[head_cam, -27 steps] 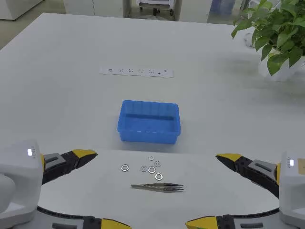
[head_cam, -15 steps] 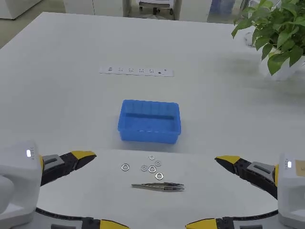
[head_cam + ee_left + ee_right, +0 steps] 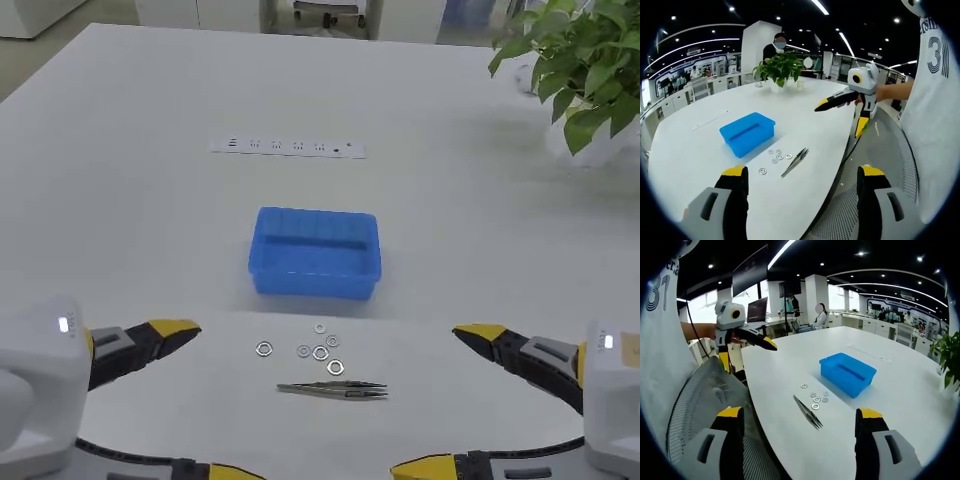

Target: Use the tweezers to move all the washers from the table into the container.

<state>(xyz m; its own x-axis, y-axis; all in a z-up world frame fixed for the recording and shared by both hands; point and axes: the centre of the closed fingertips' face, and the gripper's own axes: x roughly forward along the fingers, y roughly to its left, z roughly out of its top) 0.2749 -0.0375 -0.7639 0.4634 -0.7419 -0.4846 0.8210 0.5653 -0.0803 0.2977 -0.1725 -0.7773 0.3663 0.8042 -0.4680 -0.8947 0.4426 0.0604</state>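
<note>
Several small metal washers (image 3: 318, 348) lie on the white table just in front of a blue container (image 3: 315, 253). Metal tweezers (image 3: 333, 390) rest flat on the table, close to the washers on the near side. My left gripper (image 3: 180, 400) is open at the lower left, well apart from the tweezers. My right gripper (image 3: 450, 400) is open at the lower right, equally far off. In the left gripper view the washers (image 3: 775, 156), tweezers (image 3: 795, 161) and container (image 3: 747, 132) lie ahead. The right gripper view shows the tweezers (image 3: 808, 412), washers (image 3: 815, 399) and container (image 3: 847, 373).
A white power strip (image 3: 288, 148) lies beyond the container. A potted plant (image 3: 580, 70) stands at the far right corner of the table. The table's curved near edge (image 3: 150, 455) runs under both grippers. A mesh chair (image 3: 715, 405) is beside the table.
The head camera has tilted slightly, so the scene sits a little lower. Both grippers stay open in about the same places. Washers and tweezers have not moved.
</note>
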